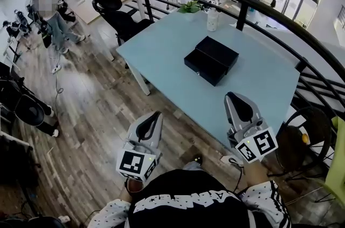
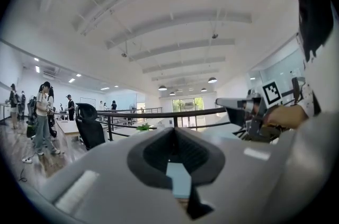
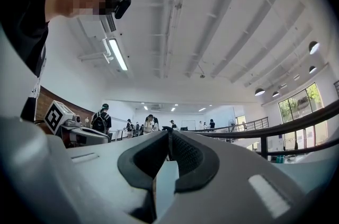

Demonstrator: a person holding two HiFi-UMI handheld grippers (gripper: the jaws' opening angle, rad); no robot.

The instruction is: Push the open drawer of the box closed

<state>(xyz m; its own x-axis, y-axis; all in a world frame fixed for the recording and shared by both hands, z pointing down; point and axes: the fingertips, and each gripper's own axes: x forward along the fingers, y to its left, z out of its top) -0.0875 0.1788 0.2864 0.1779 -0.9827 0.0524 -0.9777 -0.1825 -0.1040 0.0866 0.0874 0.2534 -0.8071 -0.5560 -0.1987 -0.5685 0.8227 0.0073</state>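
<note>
- The left gripper (image 1: 155, 116) and right gripper (image 1: 234, 98) are held close to the person's body, each with jaws pressed together on nothing.
- The black box (image 1: 217, 52) sits mid-table (image 1: 161, 41), well apart from both, with its drawer (image 1: 202, 66) slid out toward the person.
- This looks like the approach; next, a closed tip must meet the drawer front squarely.
- Both gripper views miss the box.

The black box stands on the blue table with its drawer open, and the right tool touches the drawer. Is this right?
Not quite: the right tool is clear of the drawer, well short of the black box. The head view shows it.
</note>
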